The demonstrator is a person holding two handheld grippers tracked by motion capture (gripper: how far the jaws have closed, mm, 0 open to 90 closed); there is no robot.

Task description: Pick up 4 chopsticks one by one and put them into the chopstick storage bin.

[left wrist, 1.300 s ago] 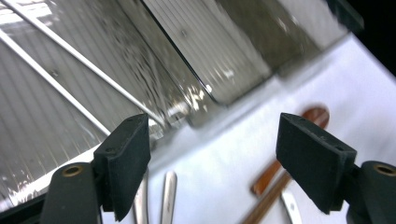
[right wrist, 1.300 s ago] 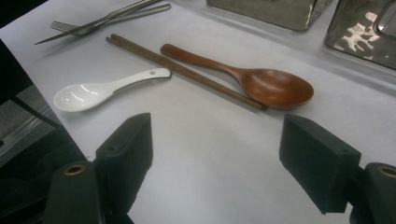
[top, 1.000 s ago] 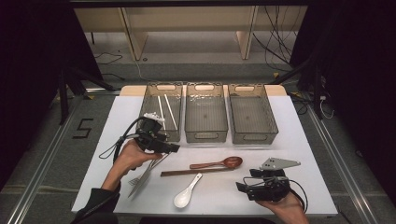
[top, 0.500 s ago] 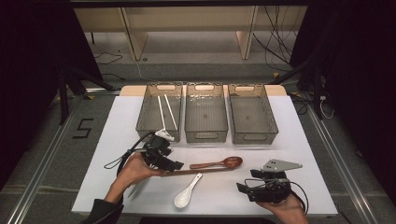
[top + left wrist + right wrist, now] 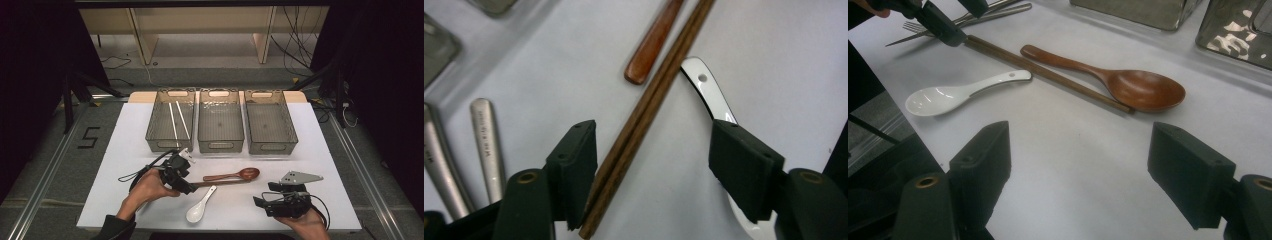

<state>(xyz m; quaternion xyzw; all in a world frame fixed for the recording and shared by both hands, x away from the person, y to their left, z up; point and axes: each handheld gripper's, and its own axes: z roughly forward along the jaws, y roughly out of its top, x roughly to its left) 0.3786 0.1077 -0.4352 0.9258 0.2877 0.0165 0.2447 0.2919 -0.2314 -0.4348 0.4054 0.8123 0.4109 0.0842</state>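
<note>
High view, from the left: the left tongs (image 5: 186, 186) sit low over the white table (image 5: 125, 145), in front of the leftmost of three grey bins (image 5: 170, 122), which holds two pale sticks (image 5: 177, 121). In the left gripper view the pair of dark wooden chopsticks (image 5: 644, 115) lies flat on the table between the two black jaws, its near end close against the left pad; the right pad stands well clear of it, over the handle of the white ceramic spoon (image 5: 709, 95). The jaws have just been closing but are still spread, and I cannot tell for sure whether the left pad touches the wood. Two metal handles (image 5: 486, 145) lie off to the left of them. The brown wooden spoon (image 5: 235, 175) rests just beside the chopsticks, bowl toward the right, with the white spoon in front of both. Further right, the middle bin (image 5: 221, 122) and right bin (image 5: 267, 122) stand side by side. At the right edge the right tongs (image 5: 260, 201) rest in the person's hand near the table's front, jaws spread wide with nothing between them, well apart from the chopsticks.
</note>
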